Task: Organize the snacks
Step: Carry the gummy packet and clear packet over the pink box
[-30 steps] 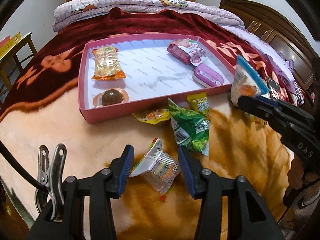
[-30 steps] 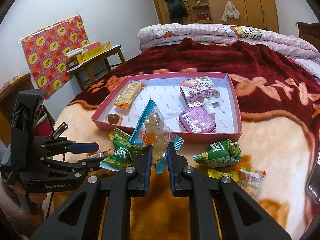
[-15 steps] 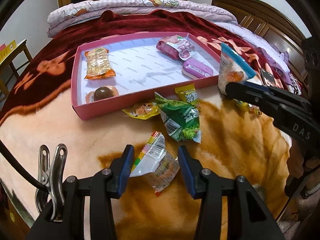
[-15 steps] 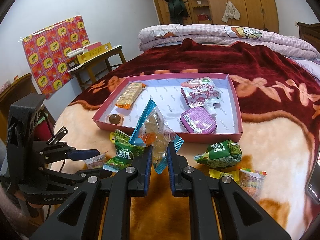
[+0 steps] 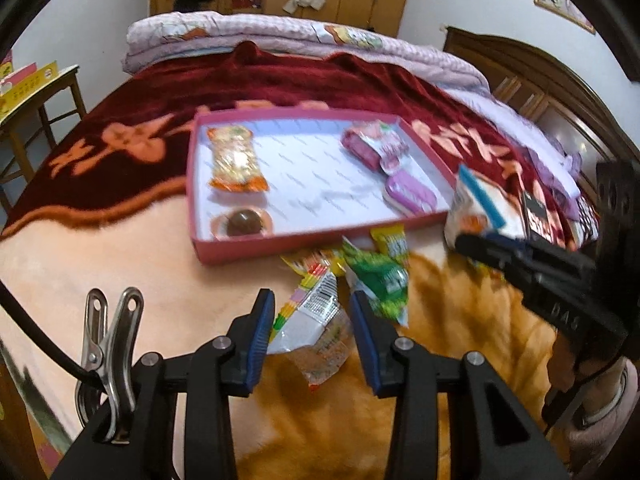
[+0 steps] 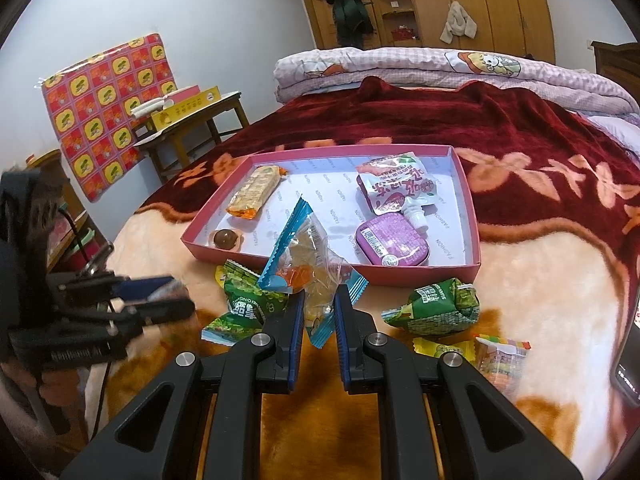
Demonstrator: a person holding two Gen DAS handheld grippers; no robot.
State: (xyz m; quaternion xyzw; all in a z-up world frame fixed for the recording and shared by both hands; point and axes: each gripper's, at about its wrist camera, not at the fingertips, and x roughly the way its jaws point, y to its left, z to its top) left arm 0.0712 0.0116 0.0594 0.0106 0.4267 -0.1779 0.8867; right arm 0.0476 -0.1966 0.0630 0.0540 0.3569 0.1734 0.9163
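The blue bag [image 6: 298, 268] sits pinched in the right gripper [image 6: 318, 334], held up just in front of the pink tray [image 6: 466, 268]. The left gripper [image 5: 312, 330] is open wide w/ a clear candy pack [image 5: 316, 328] between its fingers; can't tell if they touch it.

In the tray: an orange bar [image 6: 256, 192], a brown ball [image 6: 225, 238], a red pouch [image 6: 396, 190] & a purple tin [image 6: 394, 242].

In front of the tray on the blanket [image 6: 540, 280]: 2 green bags [image 6: 440, 306] [image 6: 244, 308], a yellow pack [image 6: 444, 348] & another clear pack [image 6: 502, 360], all close together.

Left view is blurry, so no labels read there. Tray floor says "FASHION" over & over. Green bag print is too small to read.
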